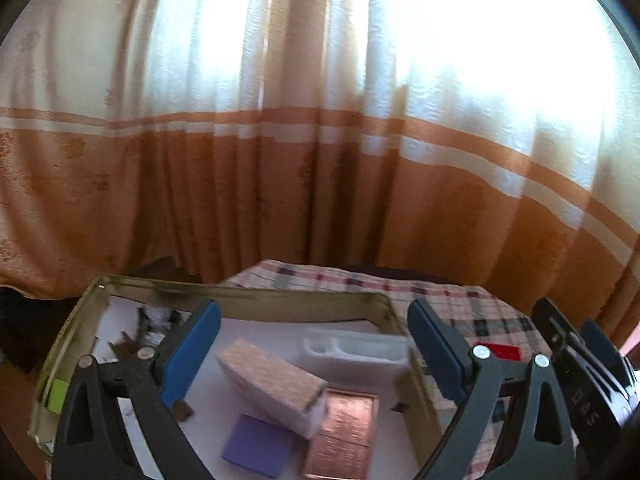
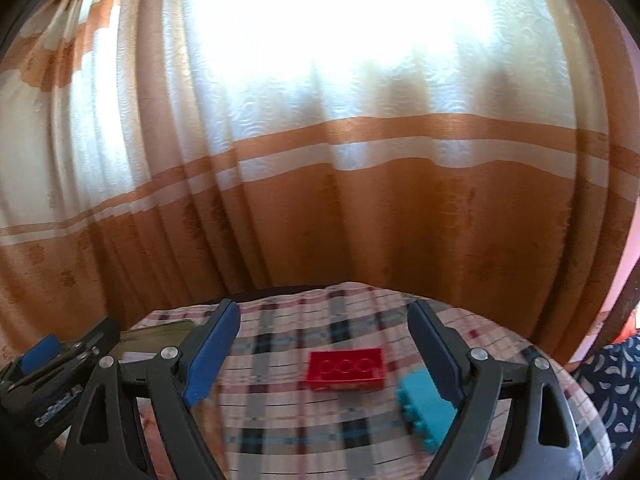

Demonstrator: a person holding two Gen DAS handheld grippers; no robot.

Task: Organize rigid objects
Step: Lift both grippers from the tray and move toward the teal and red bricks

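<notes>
My left gripper (image 1: 314, 350) is open and empty above an open metal tin (image 1: 248, 301). In the tin lie a tan wood-patterned box (image 1: 276, 384), a white plastic piece (image 1: 356, 350), a purple block (image 1: 258, 444) and a copper-coloured plate (image 1: 346, 432). My right gripper (image 2: 320, 352) is open and empty above the plaid tablecloth (image 2: 280, 380). A red brick (image 2: 346, 368) lies flat between its fingers, farther off. A teal brick (image 2: 424, 410) lies by its right finger. The red brick also shows in the left wrist view (image 1: 502, 351).
An orange and white curtain (image 2: 320, 184) hangs close behind the table. The right gripper's body (image 1: 576, 360) stands just right of the tin in the left wrist view. The left gripper's body (image 2: 52, 372) sits at the left of the right wrist view. A person's patterned clothing (image 2: 616, 380) is at far right.
</notes>
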